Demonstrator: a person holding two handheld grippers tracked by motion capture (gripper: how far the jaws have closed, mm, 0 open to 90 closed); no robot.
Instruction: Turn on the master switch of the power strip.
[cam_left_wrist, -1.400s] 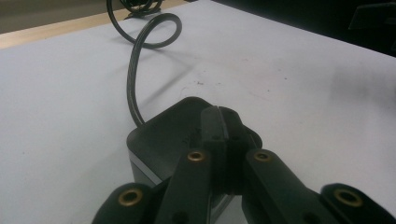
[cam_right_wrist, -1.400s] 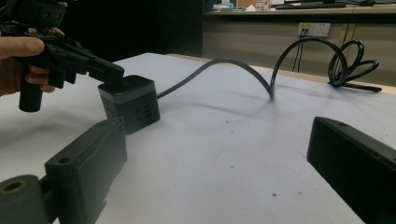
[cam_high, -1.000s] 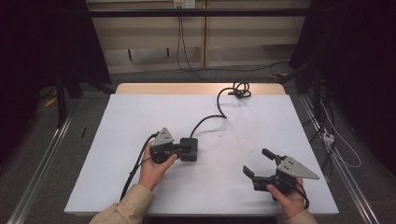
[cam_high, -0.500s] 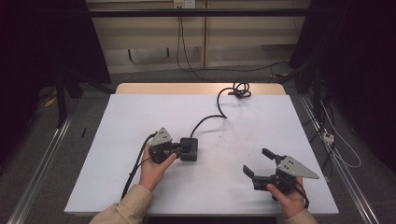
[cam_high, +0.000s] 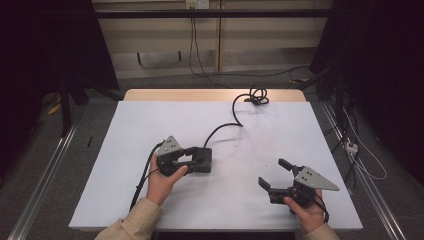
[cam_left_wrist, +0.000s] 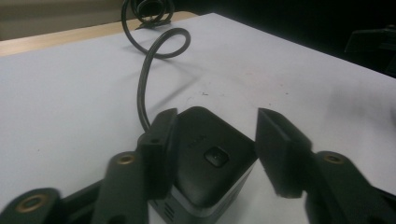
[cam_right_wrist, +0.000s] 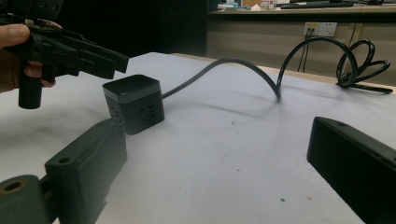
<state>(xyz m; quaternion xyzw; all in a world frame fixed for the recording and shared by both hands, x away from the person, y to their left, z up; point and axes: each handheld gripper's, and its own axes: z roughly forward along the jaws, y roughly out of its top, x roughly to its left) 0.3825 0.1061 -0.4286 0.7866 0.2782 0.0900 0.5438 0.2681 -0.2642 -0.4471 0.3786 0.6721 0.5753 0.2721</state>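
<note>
Black cube socket (cam_high: 201, 159) is sitting mid-table as the left gripper (cam_high: 189, 159), jaws just opening, is letting go; right gripper (cam_high: 273, 175) is idling agape near the front edge.

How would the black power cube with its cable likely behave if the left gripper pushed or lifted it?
The power cube looks boxy and flat-bottomed, so it would probably slide, not roll. Its smooth sides may slip between the left gripper pads, one of which now stands clear of it. The thick cable holds stiff loops, so it would likely tug the cube.
</note>
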